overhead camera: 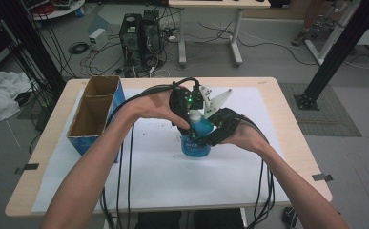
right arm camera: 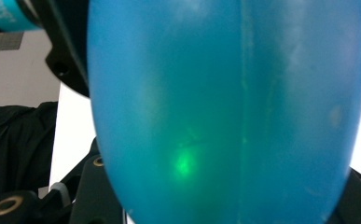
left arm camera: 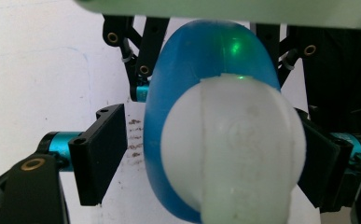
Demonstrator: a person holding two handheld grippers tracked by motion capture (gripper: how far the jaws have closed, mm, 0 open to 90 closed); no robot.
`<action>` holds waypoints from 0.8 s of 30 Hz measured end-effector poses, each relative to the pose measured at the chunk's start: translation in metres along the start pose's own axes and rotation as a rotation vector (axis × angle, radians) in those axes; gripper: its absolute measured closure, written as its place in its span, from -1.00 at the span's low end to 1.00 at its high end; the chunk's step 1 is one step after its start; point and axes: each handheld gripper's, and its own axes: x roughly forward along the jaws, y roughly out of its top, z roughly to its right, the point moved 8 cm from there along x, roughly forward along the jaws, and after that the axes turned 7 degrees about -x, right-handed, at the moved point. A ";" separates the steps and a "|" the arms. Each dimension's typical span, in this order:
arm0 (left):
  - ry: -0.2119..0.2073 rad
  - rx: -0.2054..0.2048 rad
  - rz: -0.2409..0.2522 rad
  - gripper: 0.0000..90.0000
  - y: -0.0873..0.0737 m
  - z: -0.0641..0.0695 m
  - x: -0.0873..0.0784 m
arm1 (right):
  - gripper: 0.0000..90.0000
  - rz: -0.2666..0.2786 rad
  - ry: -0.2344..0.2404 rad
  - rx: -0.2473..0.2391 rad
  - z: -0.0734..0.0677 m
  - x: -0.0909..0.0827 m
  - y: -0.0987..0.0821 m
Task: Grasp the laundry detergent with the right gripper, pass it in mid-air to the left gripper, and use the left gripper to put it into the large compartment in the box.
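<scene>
Blue bottle (overhead camera: 197, 136), label unreadable | right claw (overhead camera: 210, 138) clamps it | left claw (overhead camera: 188, 125) open around white cap (left arm camera: 234, 149)

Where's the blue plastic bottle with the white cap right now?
In the high view the blue plastic bottle stands upright mid-table on the white sheet, right of the cardboard box, with both grippers around it.

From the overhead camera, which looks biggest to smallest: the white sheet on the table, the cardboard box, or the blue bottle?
1. White sheet, by far the largest.
2. Cardboard box.
3. Blue bottle, smallest, though the claws hide part of it.
</scene>
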 end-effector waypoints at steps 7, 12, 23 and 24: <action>0.005 0.002 -0.005 -0.52 -0.001 0.000 0.004 | 0.04 0.003 -0.009 0.009 0.001 0.001 -0.001; -0.003 0.013 -0.002 -0.46 0.000 0.002 0.003 | 0.04 0.000 -0.006 0.001 0.000 0.003 -0.001; 0.004 0.001 0.010 -0.36 0.000 0.001 0.002 | 0.04 0.002 -0.003 -0.003 -0.001 0.003 0.000; 0.004 0.001 0.010 -0.36 0.000 0.001 0.002 | 0.04 0.002 -0.003 -0.003 -0.001 0.003 0.000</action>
